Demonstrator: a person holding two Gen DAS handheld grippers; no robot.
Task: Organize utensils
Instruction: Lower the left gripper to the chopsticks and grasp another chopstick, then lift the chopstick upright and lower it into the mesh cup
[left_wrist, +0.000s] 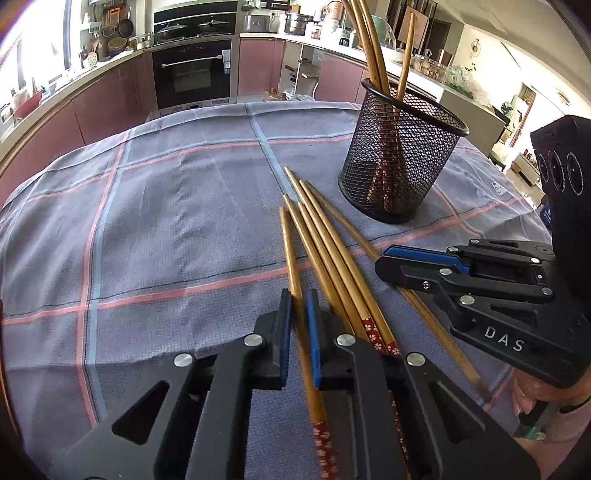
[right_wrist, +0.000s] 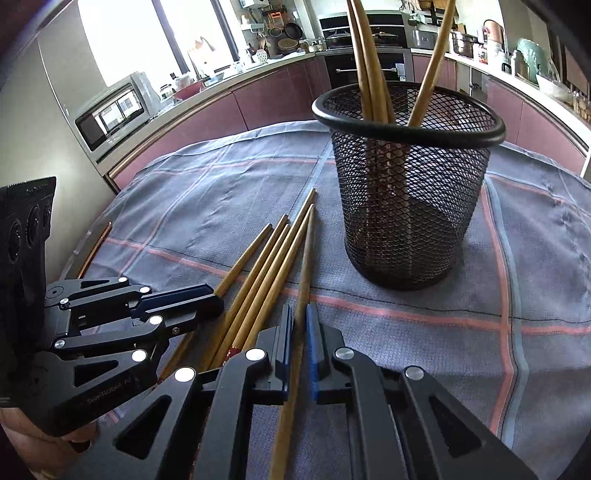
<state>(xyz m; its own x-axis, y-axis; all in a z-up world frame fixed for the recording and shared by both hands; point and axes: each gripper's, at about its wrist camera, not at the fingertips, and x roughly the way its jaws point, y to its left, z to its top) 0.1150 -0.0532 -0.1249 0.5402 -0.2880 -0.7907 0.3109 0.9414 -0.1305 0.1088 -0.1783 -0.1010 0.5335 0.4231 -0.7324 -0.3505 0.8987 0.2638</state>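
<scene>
Several wooden chopsticks (left_wrist: 325, 254) lie side by side on the checked cloth, tips pointing away; they also show in the right wrist view (right_wrist: 262, 266). A black mesh cup (left_wrist: 400, 155) stands upright behind them with three chopsticks inside, seen too in the right wrist view (right_wrist: 408, 184). My left gripper (left_wrist: 299, 306) is shut on the leftmost chopstick (left_wrist: 291, 266); it appears in the right wrist view (right_wrist: 210, 295). My right gripper (right_wrist: 300, 321) is shut on the rightmost chopstick (right_wrist: 304, 266); it shows in the left wrist view (left_wrist: 384, 260).
The table is covered by a grey-blue cloth (left_wrist: 166, 229) with pink and blue lines. Kitchen counters, an oven (left_wrist: 194, 74) and pink cabinets stand beyond the table's far edge. A microwave (right_wrist: 110, 114) sits at the left.
</scene>
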